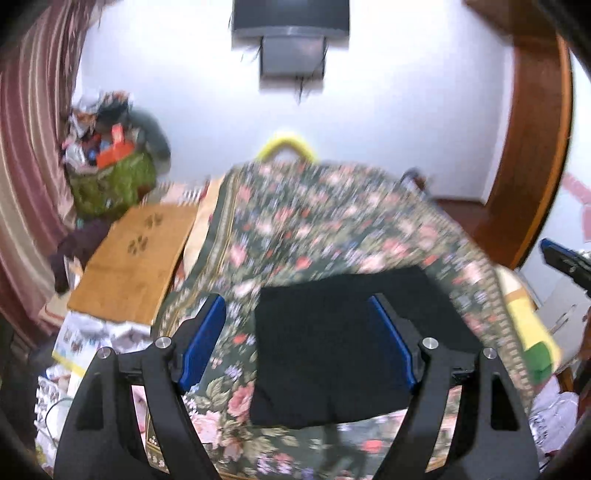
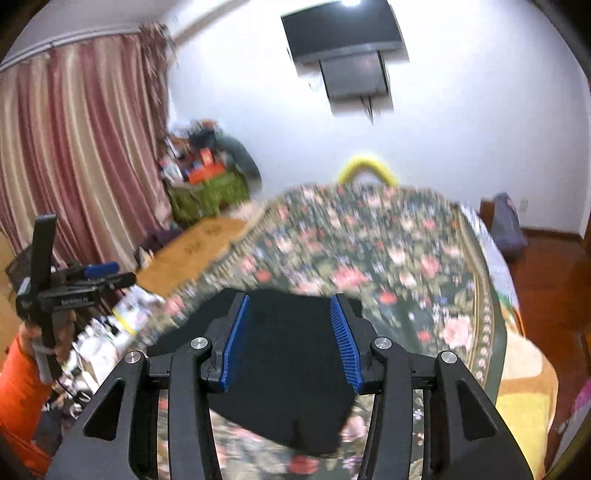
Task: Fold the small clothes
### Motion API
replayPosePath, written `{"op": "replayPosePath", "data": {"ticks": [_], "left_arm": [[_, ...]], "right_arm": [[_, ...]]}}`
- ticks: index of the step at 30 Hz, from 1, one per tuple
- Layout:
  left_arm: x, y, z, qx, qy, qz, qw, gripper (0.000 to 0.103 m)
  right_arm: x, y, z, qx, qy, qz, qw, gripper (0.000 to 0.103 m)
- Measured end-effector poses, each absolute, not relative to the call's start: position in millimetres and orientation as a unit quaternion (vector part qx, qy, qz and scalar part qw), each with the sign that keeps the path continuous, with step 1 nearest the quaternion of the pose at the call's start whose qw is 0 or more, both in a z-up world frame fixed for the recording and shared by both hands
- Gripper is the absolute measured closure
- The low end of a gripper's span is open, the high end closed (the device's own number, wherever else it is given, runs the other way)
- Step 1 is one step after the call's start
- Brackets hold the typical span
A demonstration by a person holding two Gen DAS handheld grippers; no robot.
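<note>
A small black garment [image 1: 332, 350] lies folded flat on the floral bedspread [image 1: 314, 229]. It also shows in the right wrist view [image 2: 288, 369]. My left gripper [image 1: 299, 343] is open and empty above the garment's left part, its blue pads [image 1: 203, 339] wide apart. My right gripper [image 2: 290, 339] is open and empty over the garment, blue pads [image 2: 345, 343] on either side. The left gripper also shows at the left of the right wrist view [image 2: 88, 277], held in a hand with an orange sleeve.
A cardboard sheet [image 1: 136, 254] lies left of the bed. A green basket of clutter [image 1: 110, 173] stands by the striped curtain [image 1: 26, 147]. A wall-mounted TV [image 1: 291, 18] hangs ahead. A wooden door frame [image 1: 532, 155] stands at the right. A yellow hoop [image 1: 288, 144] rises behind the bed.
</note>
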State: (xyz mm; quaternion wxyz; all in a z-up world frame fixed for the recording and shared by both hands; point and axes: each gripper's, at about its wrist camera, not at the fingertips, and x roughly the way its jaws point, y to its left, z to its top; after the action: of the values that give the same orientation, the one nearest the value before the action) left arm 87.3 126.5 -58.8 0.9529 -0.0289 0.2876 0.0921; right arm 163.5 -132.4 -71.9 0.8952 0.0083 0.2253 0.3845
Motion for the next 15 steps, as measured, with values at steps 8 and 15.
{"op": "replayPosePath", "data": {"ticks": [8,15], "left_arm": [[20,74,-11,-0.034,0.183,0.052,0.981,0.024],[-11,43,-10,-0.019,0.147,0.049,0.988,0.014]], "right_arm": [[99,-139,-41,0.016,0.143,0.385,0.912,0.055],[74,-134,-43,0.002,0.119,0.361,0.925,0.027]]}}
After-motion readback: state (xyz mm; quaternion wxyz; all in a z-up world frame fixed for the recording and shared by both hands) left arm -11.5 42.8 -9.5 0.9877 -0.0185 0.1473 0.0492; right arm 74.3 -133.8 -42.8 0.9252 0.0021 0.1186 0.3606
